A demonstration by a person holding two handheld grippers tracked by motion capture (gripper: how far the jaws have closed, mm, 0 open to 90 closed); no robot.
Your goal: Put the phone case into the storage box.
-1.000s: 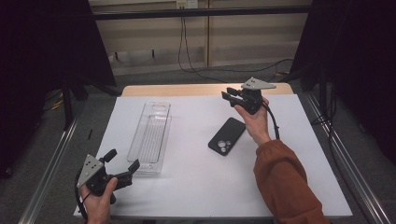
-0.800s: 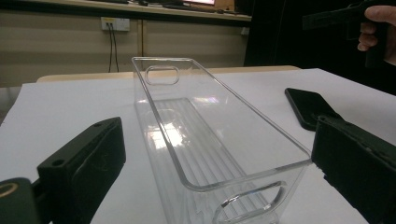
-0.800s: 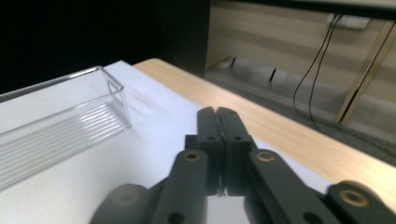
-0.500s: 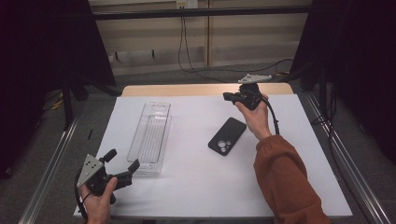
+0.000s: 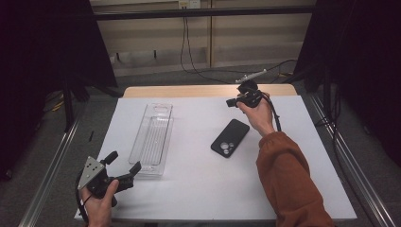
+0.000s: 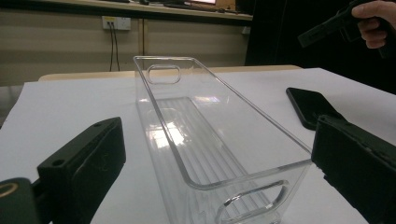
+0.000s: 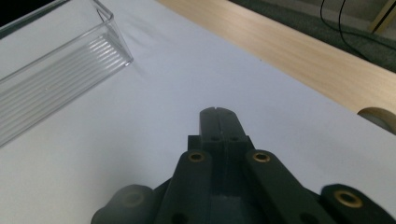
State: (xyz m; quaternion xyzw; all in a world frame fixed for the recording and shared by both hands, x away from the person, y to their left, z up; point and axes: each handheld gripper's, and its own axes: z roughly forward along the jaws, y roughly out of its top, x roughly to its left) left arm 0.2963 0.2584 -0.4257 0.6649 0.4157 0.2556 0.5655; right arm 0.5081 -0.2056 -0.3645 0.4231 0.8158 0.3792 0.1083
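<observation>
Left gripper (image 5: 124, 166) jaws cut off at the frame edges in its own view, spread wide, empty, at the tray's (image 5: 152, 137) near end. Tray clear, empty, lengthwise on the desk (image 5: 198, 189). Phone (image 5: 230, 137) face-down right of it. Right gripper (image 5: 231, 102) jaws closed on nothing, above the desk's far side.

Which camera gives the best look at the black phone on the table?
The high view: it shows the whole phone from above, lying flat on the white table with its camera lenses visible, beside the clear tray. The left gripper view catches it side-on, partly behind a finger.
</observation>
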